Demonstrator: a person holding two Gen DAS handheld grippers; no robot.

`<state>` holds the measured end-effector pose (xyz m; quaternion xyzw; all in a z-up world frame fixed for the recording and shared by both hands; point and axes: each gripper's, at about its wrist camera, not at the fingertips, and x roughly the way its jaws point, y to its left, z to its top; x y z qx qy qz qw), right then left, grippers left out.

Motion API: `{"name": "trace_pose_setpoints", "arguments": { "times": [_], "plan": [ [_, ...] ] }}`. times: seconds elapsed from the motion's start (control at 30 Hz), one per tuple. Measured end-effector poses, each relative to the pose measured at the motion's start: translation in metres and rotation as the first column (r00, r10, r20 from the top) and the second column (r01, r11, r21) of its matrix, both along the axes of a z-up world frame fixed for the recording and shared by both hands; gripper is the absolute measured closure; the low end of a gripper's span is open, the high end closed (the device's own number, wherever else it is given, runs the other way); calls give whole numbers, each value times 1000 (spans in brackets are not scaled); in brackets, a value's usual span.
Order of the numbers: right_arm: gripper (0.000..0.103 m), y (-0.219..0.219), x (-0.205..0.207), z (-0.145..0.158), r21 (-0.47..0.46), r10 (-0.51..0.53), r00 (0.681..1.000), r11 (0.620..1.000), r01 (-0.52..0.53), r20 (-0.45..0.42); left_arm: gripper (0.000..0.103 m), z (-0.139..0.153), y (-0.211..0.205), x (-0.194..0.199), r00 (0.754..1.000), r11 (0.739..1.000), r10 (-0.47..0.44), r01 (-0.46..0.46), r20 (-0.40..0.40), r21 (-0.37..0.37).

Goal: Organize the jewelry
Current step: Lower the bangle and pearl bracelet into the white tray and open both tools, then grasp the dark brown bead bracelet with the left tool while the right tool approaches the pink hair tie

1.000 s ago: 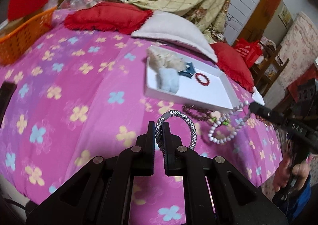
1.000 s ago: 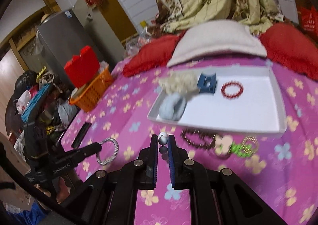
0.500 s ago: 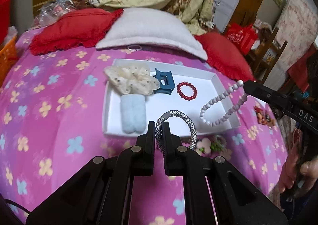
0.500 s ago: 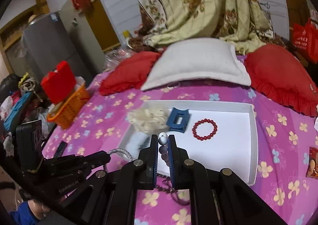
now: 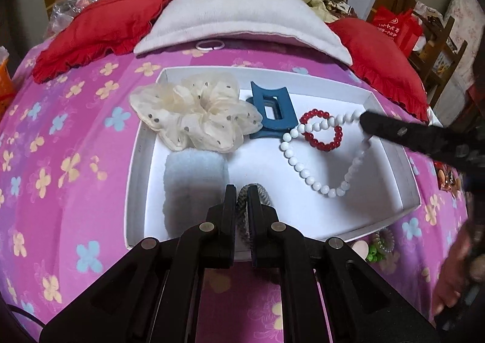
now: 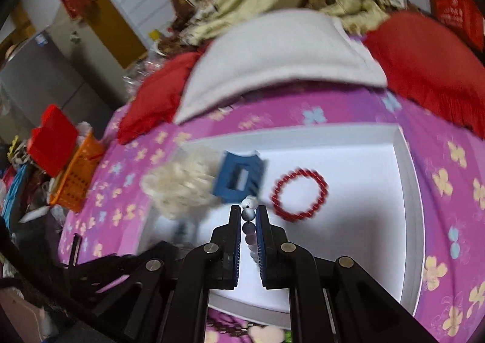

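The grey braided bracelet [image 5: 253, 191] sat pinched between the fingers of the left gripper [image 5: 241, 191], hanging low over the near part of the white tray [image 5: 394, 161], just right of the pale blue fleece band [image 5: 194, 173]. The white bead bracelet [image 5: 306, 161] was clamped in the fingers of the right gripper [image 6: 249, 212], its loop dangling above the tray floor and overlapping the red bead bracelet [image 5: 322, 130] in the left wrist view.

Inside the tray, the cream dotted scrunchie [image 5: 194, 118] filled the ten o'clock corner and spilled over the left wall, with the blue hair claw [image 5: 271, 109] at twelve and the red bracelet at about one o'clock.

The likeliest trouble, judged from this layout, was the white loop landing across the red bracelet and tangling with it, because it hung directly above. The grey bracelet could also drop against the fleece band or catch the near wall if let go too close to the edge. Both grippers crowded the same tray, so a clash of their arms was possible.

Open floor lay in the tray's centre and toward four and five o'clock. Beyond the near wall, on the pink flowered bedspread [image 5: 60, 161], more trinkets [image 5: 379, 244] waited, and pillows closed off the far side.
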<state>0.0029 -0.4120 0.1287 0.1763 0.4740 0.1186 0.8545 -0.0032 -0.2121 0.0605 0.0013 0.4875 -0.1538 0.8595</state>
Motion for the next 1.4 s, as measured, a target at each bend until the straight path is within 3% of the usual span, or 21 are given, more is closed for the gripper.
{"name": "trace_pose_setpoints", "arguments": {
  "times": [0.13,0.2,0.33,0.37,0.47,0.63,0.8,1.0,1.13,1.2,1.4],
  "plan": [
    [94,-10,1,-22,-33,-34,998,999,32,-48,95,7,4,-9,1000,999,-16,16,-5,-34],
    [87,-14,-1,-23,-37,-55,997,998,53,-60,95,18,9,-20,1000,998,-20,20,10,-53],
    [72,-19,-28,-1,-42,-45,999,998,45,2,81,42,32,-48,998,995,6,0,55,-99],
    [70,-19,-39,6,-52,-36,999,998,37,22,75,46,37,-55,998,994,13,-6,66,-106],
    [70,-13,-74,18,-61,25,998,998,-21,61,70,52,62,-83,993,992,61,-50,101,-113],
    [70,20,-109,3,-56,147,988,988,-145,38,70,33,93,-118,988,982,143,-134,56,-134],
    [70,56,-101,-18,-21,241,970,971,-240,23,70,9,112,-145,981,970,194,-193,-5,-150],
    [70,95,-81,-39,-88,273,962,958,-272,-3,70,-5,139,-162,967,951,250,-255,-49,-176],
    [69,101,-82,-48,-36,267,963,963,-268,-27,70,-3,154,-165,960,941,278,-281,-43,-189],
    [69,104,-92,-49,36,295,954,955,-294,-48,70,-2,160,-166,957,936,288,-290,-40,-199],
    [69,115,-146,-51,181,407,910,903,-389,-79,70,-6,164,-166,956,934,287,-292,-55,-207]
  ]
}}
